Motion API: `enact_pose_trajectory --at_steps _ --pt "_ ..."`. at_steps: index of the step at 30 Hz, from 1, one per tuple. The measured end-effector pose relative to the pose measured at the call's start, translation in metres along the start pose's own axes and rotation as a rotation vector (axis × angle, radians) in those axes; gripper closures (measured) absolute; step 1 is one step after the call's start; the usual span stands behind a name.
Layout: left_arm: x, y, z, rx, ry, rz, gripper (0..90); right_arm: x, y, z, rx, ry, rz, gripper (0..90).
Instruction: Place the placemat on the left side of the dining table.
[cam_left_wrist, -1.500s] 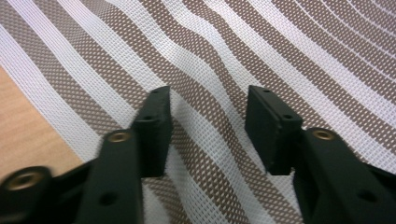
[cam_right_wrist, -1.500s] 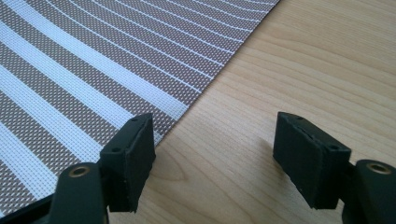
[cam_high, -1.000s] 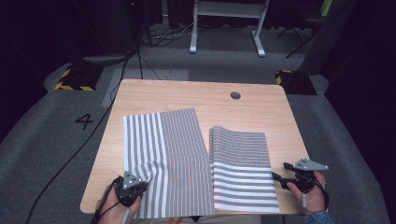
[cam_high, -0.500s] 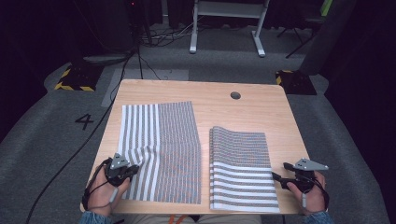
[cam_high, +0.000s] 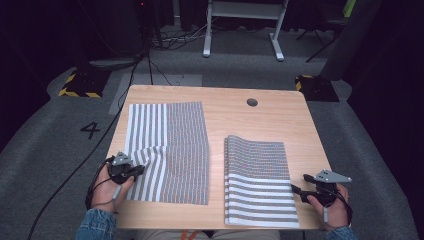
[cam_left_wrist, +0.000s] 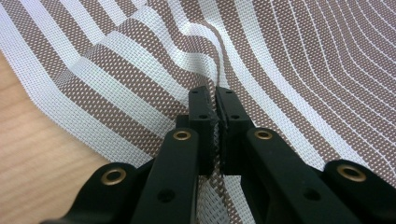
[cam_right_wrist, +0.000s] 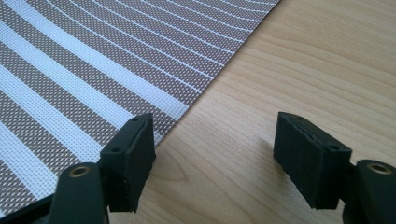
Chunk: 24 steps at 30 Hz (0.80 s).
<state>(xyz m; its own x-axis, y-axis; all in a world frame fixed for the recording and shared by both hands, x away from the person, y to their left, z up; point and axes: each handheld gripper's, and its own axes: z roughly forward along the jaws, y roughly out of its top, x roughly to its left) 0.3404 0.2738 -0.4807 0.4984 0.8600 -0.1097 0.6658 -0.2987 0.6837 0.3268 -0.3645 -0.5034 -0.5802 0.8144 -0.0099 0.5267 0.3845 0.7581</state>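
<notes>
1. Left gripper (cam_high: 134, 170) first: its jaws are pressed together on a pinched-up ridge of the striped mat (cam_high: 167, 150), seen close in the left gripper view (cam_left_wrist: 217, 116), with the woven cloth bunched into a fold right at the tips.
2. That mat lies on the left half of the wooden table (cam_high: 230, 117), mostly flat, and its near left corner is rucked up where the gripper has it (wide stripes on the left part, fine ones on the right).
3. Over to the right gripper (cam_high: 300, 191): jaws spread wide, nothing between them but bare wood, as the right gripper view (cam_right_wrist: 215, 154) shows plainly.
4. It sits low at the table's near right corner, just beside the right edge of the folded striped stack (cam_high: 257, 182); one pad looks to be at the very edge of the cloth (cam_right_wrist: 93, 74), though contact is hard to tell.
5. The stack and the spread mat lie side by side, a strip of table between them.
6. A round cable hole (cam_high: 252, 102) sits near the far edge.
</notes>
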Motion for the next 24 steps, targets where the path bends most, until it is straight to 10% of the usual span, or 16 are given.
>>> enact_pose_trajectory --at_steps 3,9,17,24 --pt "0.004 0.0 0.0 -0.002 -0.005 -0.028 80.8 0.0 0.0 0.0 0.0 0.0 0.0 29.5" --pt "-0.008 -0.002 -0.008 -0.131 0.019 -0.06 39.8 0.0 0.0 0.0 0.0 0.0 0.0 29.4" --pt "-0.084 -0.003 -0.015 -0.129 -0.002 0.07 35.2 0.0 0.0 0.0 0.0 0.0 0.0 29.4" --pt "-0.156 0.003 0.01 -0.099 -0.133 0.141 34.7 0.0 0.0 0.0 0.0 0.0 0.0 29.5"
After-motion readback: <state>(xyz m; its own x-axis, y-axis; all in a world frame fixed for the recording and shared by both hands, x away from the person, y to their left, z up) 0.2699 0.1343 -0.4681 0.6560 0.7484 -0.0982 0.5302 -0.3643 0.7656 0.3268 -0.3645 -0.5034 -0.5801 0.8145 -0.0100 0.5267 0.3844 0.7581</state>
